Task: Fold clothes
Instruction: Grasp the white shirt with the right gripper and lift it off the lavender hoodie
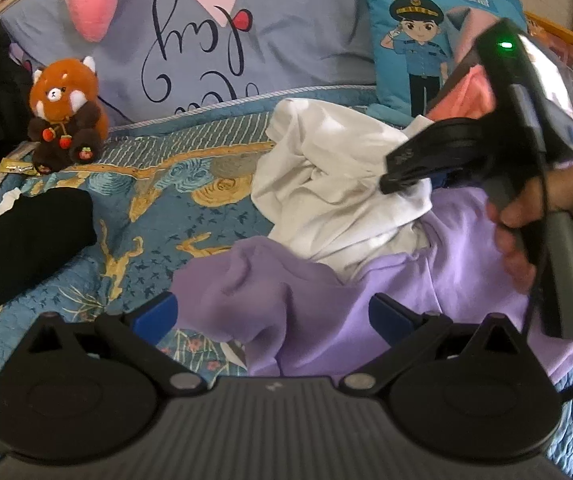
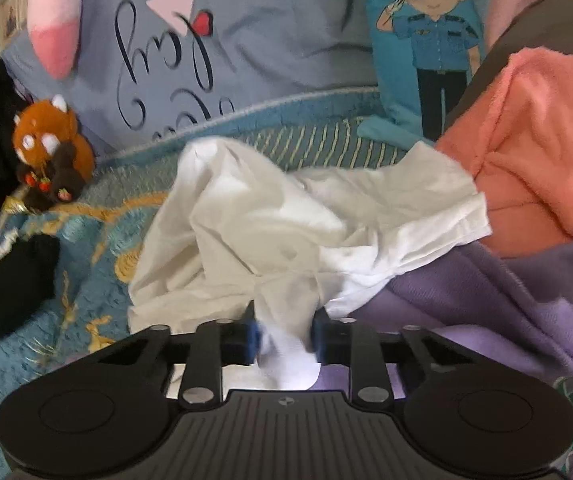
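Bed with a blue patterned quilt point(image 1: 134, 216), lavender pillow point(image 1: 278, 40) and cartoon-officer cushion point(image 1: 414, 44) along the back, red-panda plush point(image 1: 66, 116) at 10 o'clock in the left wrist view. Folded black garment point(image 1: 26, 240) at 9 o'clock, apart from the pile.

Key relation: crumpled white shirt point(image 2: 286, 232) lies straight ahead of the right gripper point(image 2: 286, 340), at 12 o'clock in its own view, bulk running roughly 10-to-3, one sleeve-like flap out toward the coral towel point(image 2: 534, 152) at 2 o'clock. It sits partly on the purple garment point(image 1: 326, 300). Right hand is clearly the nearer one. From the left gripper point(image 1: 274, 316) the shirt is farther off, at about 1 o'clock, with purple fabric in between.

Tools:
- Right gripper: jaws drawn nearly together, pinching a bunched fold of the white shirt's near edge; cloth fills the gap between the blue pads point(image 2: 252, 338). Left wrist view confirms its tip buried in the white cloth, person's hand point(image 1: 558, 224) on the handle.
- Left gripper: jaws spread wide, holding nothing. A hump of purple fabric sits between the pads; can't tell if it touches them.

Judgement: shirt is grabbed at one point only, so next is lifting it clear of the purple garment; left needs a second edge before anything can be laid flat. Risk: the purple garment drags along.
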{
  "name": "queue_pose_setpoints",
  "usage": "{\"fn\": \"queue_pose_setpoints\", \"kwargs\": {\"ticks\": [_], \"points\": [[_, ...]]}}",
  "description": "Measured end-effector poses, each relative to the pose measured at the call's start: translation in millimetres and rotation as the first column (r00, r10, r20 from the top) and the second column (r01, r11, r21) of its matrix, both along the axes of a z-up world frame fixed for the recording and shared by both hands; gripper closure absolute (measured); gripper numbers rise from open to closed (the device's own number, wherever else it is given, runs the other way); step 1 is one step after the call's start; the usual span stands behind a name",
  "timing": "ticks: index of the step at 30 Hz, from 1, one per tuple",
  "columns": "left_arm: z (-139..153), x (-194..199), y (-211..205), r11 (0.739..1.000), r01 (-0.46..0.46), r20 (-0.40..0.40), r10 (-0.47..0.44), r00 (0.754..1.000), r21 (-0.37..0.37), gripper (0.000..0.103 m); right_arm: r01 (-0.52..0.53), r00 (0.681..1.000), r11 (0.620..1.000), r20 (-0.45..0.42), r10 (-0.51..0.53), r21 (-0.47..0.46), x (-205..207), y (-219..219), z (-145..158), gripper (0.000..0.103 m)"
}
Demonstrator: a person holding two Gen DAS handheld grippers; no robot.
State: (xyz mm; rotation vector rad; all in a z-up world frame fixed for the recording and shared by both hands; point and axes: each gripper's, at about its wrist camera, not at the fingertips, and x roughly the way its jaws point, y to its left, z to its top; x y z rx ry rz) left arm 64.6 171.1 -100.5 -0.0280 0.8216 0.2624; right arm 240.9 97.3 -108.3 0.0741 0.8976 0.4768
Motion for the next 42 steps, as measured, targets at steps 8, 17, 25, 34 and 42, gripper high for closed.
{"fn": "queue_pose_setpoints", "kwargs": {"ticks": [8, 17, 25, 34, 42], "points": [[7.1, -1.7, -5.1, 1.000, 0.019, 0.005, -0.019, 1.000, 0.020, 0.000, -0.054, 0.980, 0.996, 0.187, 0.068, -0.075, -16.1, -17.3, 54.8, 0.093], [25.7, 10.4, -15.0, 0.999, 0.050, 0.023, -0.051, 0.998, 0.014, 0.000, 0.118, 0.866, 0.964, 0.500, 0.019, -0.240, 38.0, -69.5, 215.6, 0.094], [32.9, 26.3, -29.2, 0.996, 0.088, 0.013, -0.088, 0.996, 0.005, 0.000, 0.383, 0.596, 0.908, 0.796, -0.102, -0.171, 61.8, -115.1, 353.8, 0.094], [37.6, 33.3, -43.4, 0.993, 0.116, 0.014, -0.116, 0.993, -0.006, 0.000, 0.408, 0.744, 0.885, 0.644, -0.180, -0.224, 118.6, -149.4, 322.9, 0.088], [35.4, 22.3, -57.8, 0.988, 0.155, -0.015, -0.155, 0.988, 0.002, 0.000, 0.363, 0.930, 0.862, 0.184, -0.317, -0.353, 189.5, -190.8, 180.9, 0.058]]}}
